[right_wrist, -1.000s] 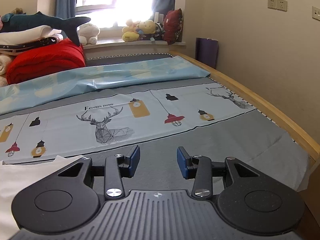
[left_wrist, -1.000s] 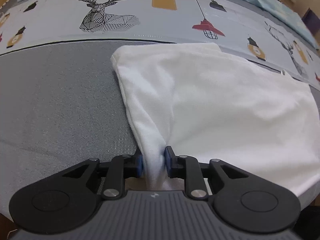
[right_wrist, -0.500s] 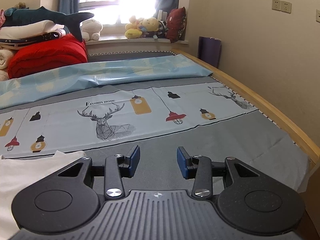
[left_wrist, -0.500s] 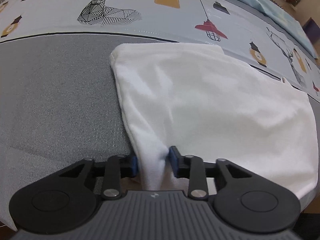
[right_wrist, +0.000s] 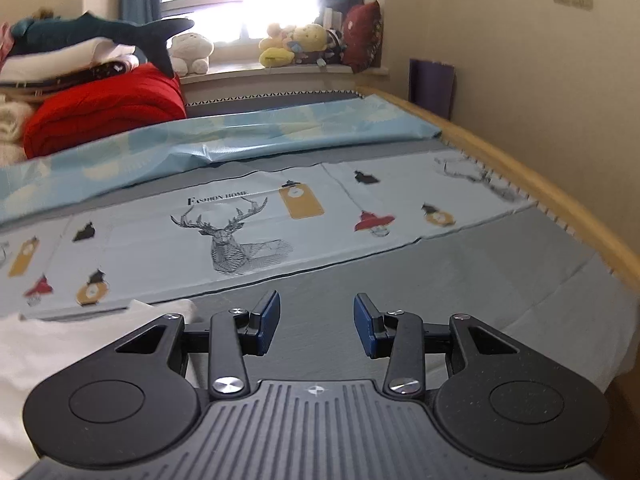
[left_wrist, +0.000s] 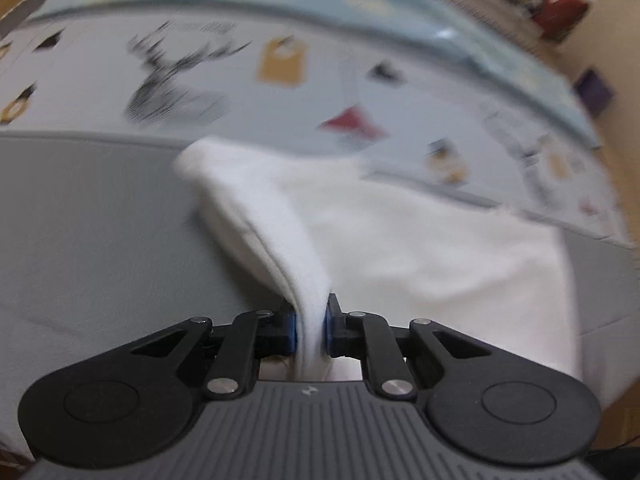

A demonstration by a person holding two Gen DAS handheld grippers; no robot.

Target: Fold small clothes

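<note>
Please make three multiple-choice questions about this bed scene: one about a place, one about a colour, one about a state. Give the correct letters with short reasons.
1. Where does the white garment lie?
A. on the windowsill
B. on the grey bedsheet
C. on the red quilt

2. What colour are the gripper pads?
A. blue
B. green
C. yellow

3. What is between the right gripper jaws?
A. a sock
B. the garment
C. nothing

Answers:
1 B: the cloth spreads over the grey sheet.
2 A: blue pads show on both grippers.
3 C: its jaws stand apart with only bedsheet behind; the left gripper, closing, pinches a fold of the garment.
</note>
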